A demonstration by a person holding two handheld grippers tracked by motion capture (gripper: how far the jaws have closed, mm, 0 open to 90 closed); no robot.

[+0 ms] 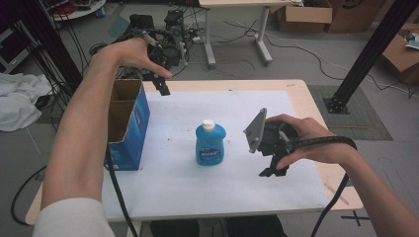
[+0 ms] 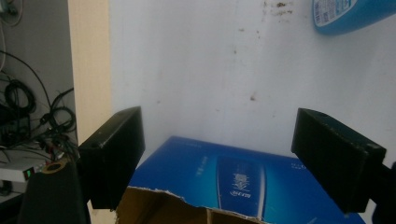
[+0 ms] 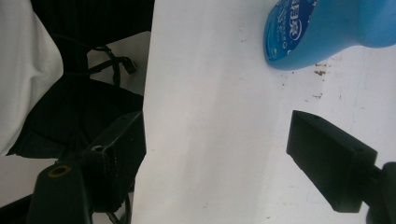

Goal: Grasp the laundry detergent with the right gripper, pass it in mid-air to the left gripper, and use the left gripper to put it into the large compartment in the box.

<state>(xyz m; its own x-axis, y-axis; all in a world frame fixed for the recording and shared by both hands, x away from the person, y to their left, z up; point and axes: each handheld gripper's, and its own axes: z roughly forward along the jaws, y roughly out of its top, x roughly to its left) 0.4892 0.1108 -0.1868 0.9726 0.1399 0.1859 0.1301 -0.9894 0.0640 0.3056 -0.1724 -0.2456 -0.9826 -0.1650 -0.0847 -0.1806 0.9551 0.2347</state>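
Grey floor (image 1: 306,64) strewn with cables (image 1: 296,49), cardboard boxes (image 1: 304,15) beyond a white-legged desk (image 1: 237,29).

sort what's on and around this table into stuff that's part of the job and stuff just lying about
Part of the job:
blue bottle
open blue box
left tool, open
right tool, open

Lying about:
white cloth
cardboard boxes
floor cables
second table

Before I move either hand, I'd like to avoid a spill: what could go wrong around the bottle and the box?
The blue bottle stands upright and alone on the white mat; a sideways nudge from the right gripper, open beside it, could tip it. The blue cardboard box sits by the table's left edge, so the left gripper, open above its far end, might push it off or catch its torn rim.
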